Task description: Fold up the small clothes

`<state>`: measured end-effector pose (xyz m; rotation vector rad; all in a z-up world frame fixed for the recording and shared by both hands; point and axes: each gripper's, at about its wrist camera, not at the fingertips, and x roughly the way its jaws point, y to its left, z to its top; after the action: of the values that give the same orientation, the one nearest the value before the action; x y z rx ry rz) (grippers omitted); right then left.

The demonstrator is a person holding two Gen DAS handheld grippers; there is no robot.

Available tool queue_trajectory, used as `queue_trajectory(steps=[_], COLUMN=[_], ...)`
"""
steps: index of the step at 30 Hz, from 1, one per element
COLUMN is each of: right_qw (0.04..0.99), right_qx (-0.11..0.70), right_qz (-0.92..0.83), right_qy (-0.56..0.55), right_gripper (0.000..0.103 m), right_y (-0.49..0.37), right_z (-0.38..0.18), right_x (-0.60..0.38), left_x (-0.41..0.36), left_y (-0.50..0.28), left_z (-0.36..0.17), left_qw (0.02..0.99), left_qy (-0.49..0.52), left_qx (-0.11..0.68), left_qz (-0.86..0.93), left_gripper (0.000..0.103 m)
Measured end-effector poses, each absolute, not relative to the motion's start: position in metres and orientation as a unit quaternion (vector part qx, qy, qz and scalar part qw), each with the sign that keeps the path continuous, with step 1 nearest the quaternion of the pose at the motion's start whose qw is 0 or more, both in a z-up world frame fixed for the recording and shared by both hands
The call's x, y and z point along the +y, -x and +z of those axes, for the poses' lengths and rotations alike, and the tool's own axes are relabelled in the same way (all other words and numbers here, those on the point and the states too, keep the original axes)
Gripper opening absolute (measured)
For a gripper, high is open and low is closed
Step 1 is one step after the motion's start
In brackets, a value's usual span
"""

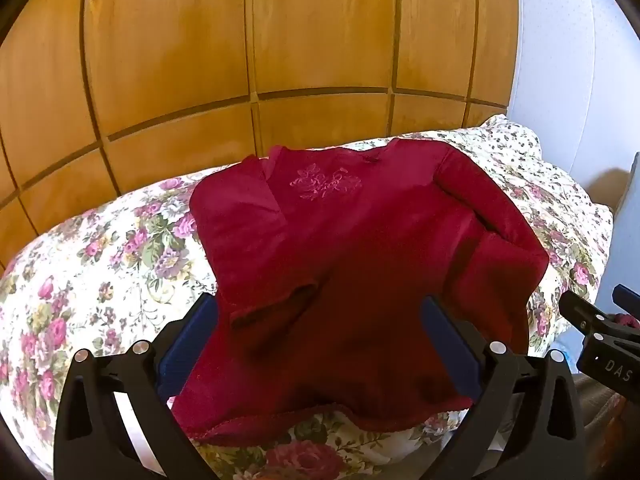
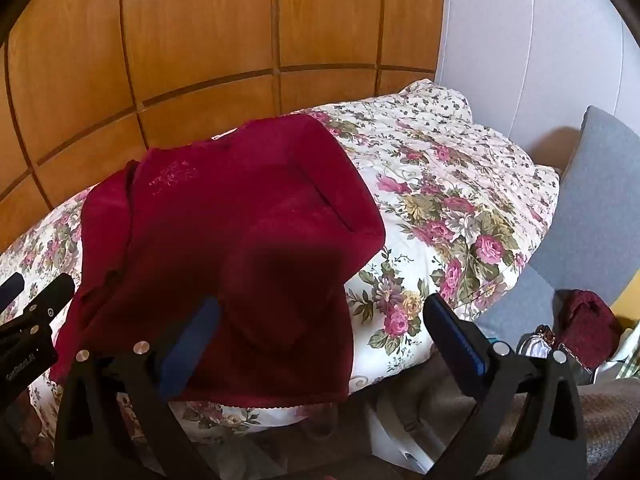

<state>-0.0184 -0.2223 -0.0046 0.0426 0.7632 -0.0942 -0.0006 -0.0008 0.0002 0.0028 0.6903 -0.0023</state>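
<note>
Red top [image 1: 340, 248] lies on a flowered bed [image 1: 100, 264]

Sleeves folded in — left hand-held gripper [image 1: 320, 340] and right hand-held gripper [image 2: 320, 332] gape wide at its near edge.

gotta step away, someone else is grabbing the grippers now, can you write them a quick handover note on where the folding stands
Left gripper: open, over the near hem of the red top, holding nothing.
Right gripper: open, at the top's near right corner, holding nothing.
The top lies face up on the floral quilt, embroidery toward the wooden wardrobe.
Done: both sleeves appear folded in over the body.
Left: fold the hem up toward the neckline. Another dark red item sits at the far right, possibly next.
</note>
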Motion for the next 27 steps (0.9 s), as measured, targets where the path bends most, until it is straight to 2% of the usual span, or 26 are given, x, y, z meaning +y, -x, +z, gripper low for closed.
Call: queue_trajectory(steps=[27], right_qw=[0.921], right_qx=[0.385], right_qz=[-0.054], right_qy=[-0.025], right_gripper=[0.101], right_y=[0.014], right_z=[-0.012], right_x=[-0.227], left_x=[-0.002], left_y=[-0.004], left_z=[-0.014], left_qw=[0.929], left_qy=[-0.007], left_qx=[0.369], left_qz=[0.006], left_gripper=[0.1])
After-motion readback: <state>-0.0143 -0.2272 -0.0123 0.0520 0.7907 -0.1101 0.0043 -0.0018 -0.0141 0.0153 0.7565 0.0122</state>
